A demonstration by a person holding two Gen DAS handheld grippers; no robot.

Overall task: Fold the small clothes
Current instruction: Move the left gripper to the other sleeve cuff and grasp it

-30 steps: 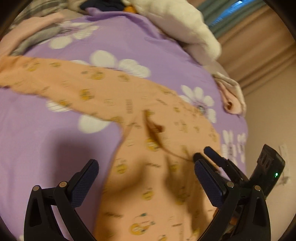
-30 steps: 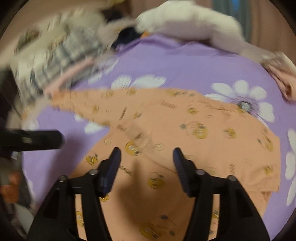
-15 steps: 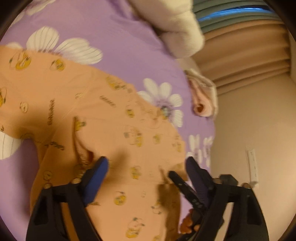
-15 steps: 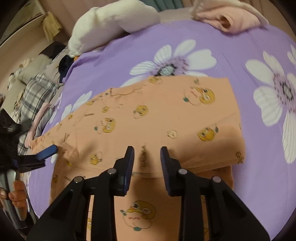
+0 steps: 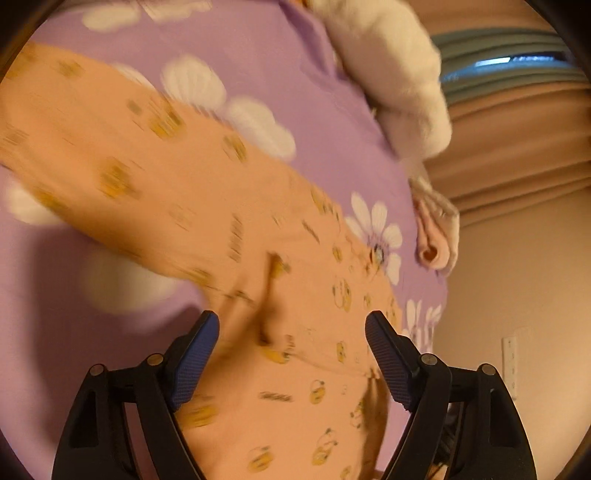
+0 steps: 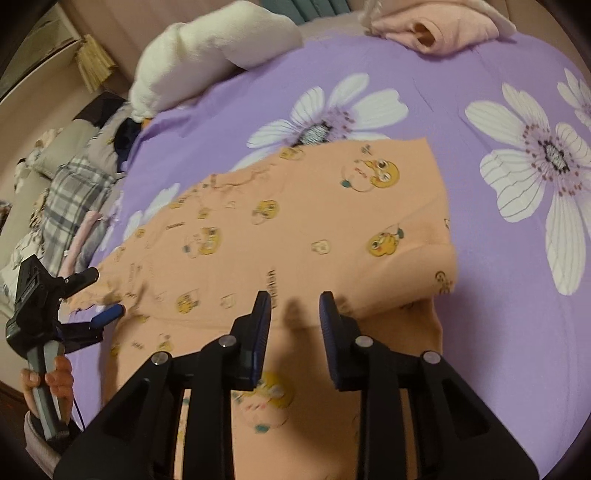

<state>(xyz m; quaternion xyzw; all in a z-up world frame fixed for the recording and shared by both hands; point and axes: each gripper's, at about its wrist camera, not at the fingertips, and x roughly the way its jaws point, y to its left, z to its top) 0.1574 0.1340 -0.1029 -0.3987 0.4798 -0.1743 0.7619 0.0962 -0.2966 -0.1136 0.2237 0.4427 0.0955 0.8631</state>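
An orange garment (image 6: pixel 295 229) with yellow cartoon prints lies on the purple flowered bedsheet (image 6: pixel 480 92), one part folded over itself. My right gripper (image 6: pixel 295 314) hovers just above the near fold edge, open only a narrow gap, with nothing pinched between its pads. My left gripper (image 5: pixel 291 343) is open wide over a wrinkled ridge of the same garment (image 5: pixel 184 177), whose sleeve runs off to the upper left. In the right wrist view the left gripper (image 6: pixel 98 295) sits at the garment's left edge, held by a person's hand (image 6: pixel 48 376).
A white plush blanket (image 6: pixel 207 55) and a folded pink garment (image 6: pixel 436 26) lie at the far side of the bed. A pile of plaid and pink clothes (image 6: pixel 74 199) is at the left. The bed's right edge meets a wall (image 5: pixel 517 295) and curtains (image 5: pixel 517 129).
The right gripper's jaws narrowed and it rolled and moved over the folded garment's near edge. The left gripper narrowed slightly, dropped lower and swung back toward the sleeve.
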